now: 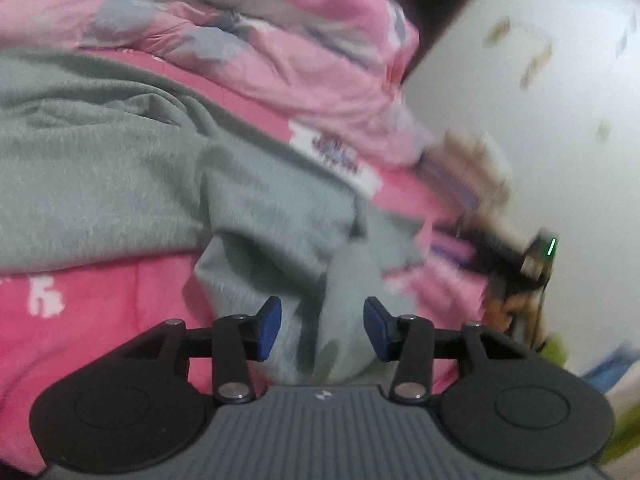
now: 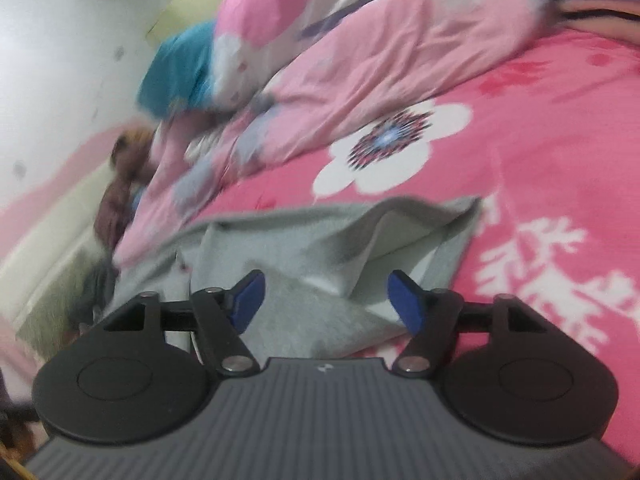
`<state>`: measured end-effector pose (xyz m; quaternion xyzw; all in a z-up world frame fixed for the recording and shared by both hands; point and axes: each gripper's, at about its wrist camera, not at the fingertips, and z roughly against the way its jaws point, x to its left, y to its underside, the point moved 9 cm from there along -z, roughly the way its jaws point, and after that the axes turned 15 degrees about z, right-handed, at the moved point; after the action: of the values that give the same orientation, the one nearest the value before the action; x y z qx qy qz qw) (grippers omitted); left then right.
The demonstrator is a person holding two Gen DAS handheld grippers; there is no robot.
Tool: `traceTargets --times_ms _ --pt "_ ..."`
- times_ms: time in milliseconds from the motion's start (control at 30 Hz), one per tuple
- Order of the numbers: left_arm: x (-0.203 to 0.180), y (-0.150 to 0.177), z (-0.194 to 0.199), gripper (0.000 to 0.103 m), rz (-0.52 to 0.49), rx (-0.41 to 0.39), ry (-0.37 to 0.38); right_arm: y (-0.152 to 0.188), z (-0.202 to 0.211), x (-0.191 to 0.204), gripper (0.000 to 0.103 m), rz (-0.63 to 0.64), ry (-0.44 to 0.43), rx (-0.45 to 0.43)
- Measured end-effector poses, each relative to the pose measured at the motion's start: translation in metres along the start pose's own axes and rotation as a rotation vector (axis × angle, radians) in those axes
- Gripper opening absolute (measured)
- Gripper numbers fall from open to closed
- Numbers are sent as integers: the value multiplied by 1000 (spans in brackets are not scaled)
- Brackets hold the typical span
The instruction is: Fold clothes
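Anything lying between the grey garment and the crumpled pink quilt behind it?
Only bare pink floral bedsheet. In the right wrist view, a stretch with a white flower separates the grey garment from the pink quilt; nothing else lies there.

Grey garment (image 1: 120,168): fuzzy, matt fleece-like cloth. Blanket (image 2: 540,168): plush pink cloth, white flower print. Quilt (image 2: 380,52): smoother, thin pale-pink cloth, creased. Left gripper (image 1: 322,330), right gripper (image 2: 326,300): matt black plastic, blue pads (image 2: 408,304), shiny metal pivots, ribbed grey body.
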<state>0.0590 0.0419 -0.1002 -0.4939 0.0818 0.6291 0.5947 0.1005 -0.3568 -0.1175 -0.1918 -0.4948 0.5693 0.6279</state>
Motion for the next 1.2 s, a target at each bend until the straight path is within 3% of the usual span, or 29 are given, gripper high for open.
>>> traceTargets --times_ms 67,200,367,500,567,600,633,667,767,967,1200 --pt "-1 -15 -10 47 40 -18 47 -2 4 -20 78 -117 77 7" --pt "-23 -42 -57 56 -79 -23 36 2 -14 -48 78 -264 122 48" --pt "-70 -52 -149 60 -207 135 48 -3 -42 -57 79 -318 108 68" --pt "-94 -33 -218 55 -365 246 -58 -12 -59 -52 75 -286 71 91" --pt "-99 -11 -237 47 -442 315 -98 -15 -67 -48 53 -270 44 106" --pt "-100 0 -244 45 -471 345 -112 -15 -70 -47 48 -266 30 115" --pt "-100 7 -249 35 -489 361 -126 -15 -74 -47 36 -260 16 126" --pt "-100 12 -252 19 -502 363 -142 -16 -78 -47 21 -250 7 134" --pt "-101 15 -254 7 -487 336 -170 -24 -84 -49 6 -235 -15 126" --pt "-136 -9 -260 5 -483 225 -135 -73 -98 -52 2 -173 -52 59" --pt "-200 -52 -299 5 -476 131 -17 -172 -116 -65 2 -60 -33 -70"
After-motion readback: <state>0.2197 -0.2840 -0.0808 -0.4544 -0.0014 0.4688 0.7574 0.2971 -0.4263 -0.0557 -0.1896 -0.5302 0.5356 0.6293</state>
